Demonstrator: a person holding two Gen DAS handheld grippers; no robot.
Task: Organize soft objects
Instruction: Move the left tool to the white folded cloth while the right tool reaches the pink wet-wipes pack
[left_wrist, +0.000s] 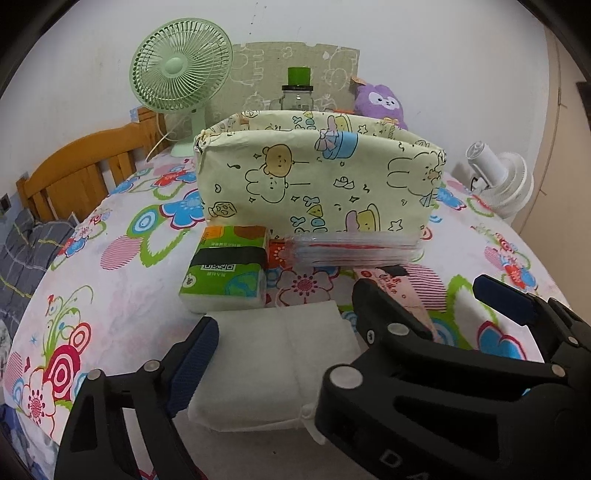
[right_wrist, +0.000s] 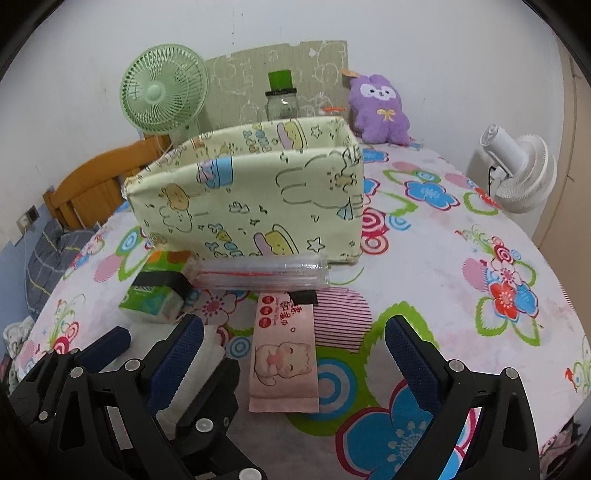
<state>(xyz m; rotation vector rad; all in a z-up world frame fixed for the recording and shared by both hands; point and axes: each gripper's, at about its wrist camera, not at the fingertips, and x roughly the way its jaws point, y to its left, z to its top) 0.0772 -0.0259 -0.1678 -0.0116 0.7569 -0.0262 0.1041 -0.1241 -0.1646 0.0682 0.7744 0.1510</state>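
Observation:
A pale yellow cartoon-print fabric box (left_wrist: 317, 177) stands open on the flowered bed; it also shows in the right wrist view (right_wrist: 251, 199). In front of it lie a green tissue pack (left_wrist: 229, 269), a clear plastic packet (left_wrist: 354, 247) and a pink wet-wipe pack (right_wrist: 284, 350). A white folded cloth pad (left_wrist: 277, 365) lies between the fingers of my open left gripper (left_wrist: 284, 325), not gripped. My open right gripper (right_wrist: 295, 347) hovers around the pink pack without touching it.
A green desk fan (left_wrist: 181, 66), a glass jar with a green lid (left_wrist: 297, 92) and a purple plush toy (right_wrist: 380, 110) stand behind the box. A white fan (right_wrist: 524, 173) sits at the right edge. A wooden bed rail (left_wrist: 81, 166) is at the left.

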